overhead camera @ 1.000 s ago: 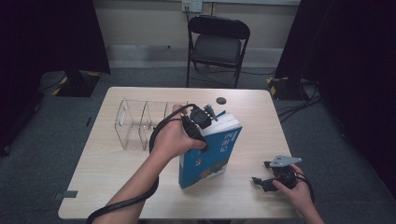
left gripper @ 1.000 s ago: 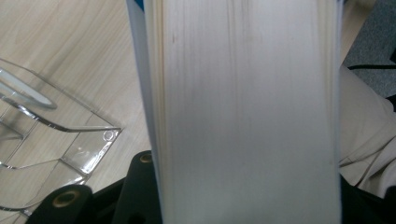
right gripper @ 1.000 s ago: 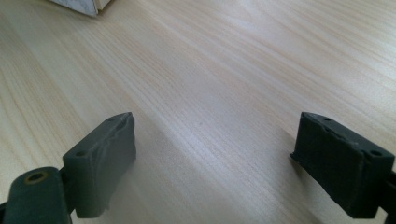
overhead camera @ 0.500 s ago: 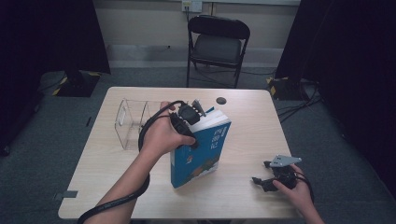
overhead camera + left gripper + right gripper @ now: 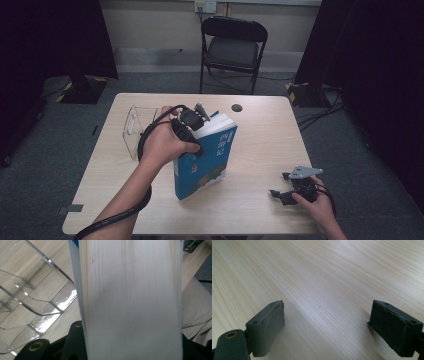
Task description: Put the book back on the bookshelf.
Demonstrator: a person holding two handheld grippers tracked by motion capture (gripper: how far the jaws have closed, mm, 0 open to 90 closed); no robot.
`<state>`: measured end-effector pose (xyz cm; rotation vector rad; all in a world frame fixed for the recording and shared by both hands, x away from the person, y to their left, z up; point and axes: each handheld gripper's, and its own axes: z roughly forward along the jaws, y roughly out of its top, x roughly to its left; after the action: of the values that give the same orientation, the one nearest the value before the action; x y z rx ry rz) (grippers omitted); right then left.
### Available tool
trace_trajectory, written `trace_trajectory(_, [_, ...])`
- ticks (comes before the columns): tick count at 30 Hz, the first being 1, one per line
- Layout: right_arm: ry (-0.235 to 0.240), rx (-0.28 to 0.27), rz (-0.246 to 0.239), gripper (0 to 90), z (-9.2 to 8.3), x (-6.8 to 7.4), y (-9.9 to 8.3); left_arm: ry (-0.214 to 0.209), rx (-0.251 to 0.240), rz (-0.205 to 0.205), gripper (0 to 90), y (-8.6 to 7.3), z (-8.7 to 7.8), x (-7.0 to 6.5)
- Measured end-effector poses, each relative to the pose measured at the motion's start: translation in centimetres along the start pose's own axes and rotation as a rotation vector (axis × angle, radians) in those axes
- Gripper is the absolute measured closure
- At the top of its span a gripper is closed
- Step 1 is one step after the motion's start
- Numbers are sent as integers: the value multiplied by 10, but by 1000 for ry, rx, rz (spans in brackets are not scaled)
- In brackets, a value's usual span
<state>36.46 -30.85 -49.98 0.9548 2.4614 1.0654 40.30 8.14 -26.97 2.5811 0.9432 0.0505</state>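
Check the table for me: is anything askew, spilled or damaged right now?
Only the blue book looks askew: it is tilted, top leaning away, held at its top page edge by the left gripper. The clear organizer seems intact. The right gripper rests open near the table's front edge. Nothing spilled.

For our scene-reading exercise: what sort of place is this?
Probably a recording studio or lab: black curtains around a lone wooden table, floor cables, and a folding chair.
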Motion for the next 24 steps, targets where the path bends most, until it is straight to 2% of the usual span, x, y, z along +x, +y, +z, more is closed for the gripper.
trace_trajectory(6, [3,-1,0,118,0,0,0,5,-1,-13,617,-6,-4,5])
trace_trajectory(8, [3,-1,-4,118,0,0,0,5,-23,-48,617,-9,-7,7])
trace_trajectory(10, [6,0,-5,118,0,0,0,12,-20,-39,617,-11,-9,8])
trace_trajectory(13, [5,0,-4,118,0,0,0,20,-21,-55,617,-14,-12,10])
trace_trajectory(14, [6,0,-4,119,0,0,0,20,-6,-43,617,-15,-14,12])
trace_trajectory(15, [6,1,-4,119,0,0,0,19,-16,-55,617,-16,-13,13])
trace_trajectory(17, [6,0,-5,118,0,0,0,24,-6,-54,617,-16,-15,14])
trace_trajectory(24, [7,1,-4,119,0,0,0,34,-16,-85,617,-24,-20,22])
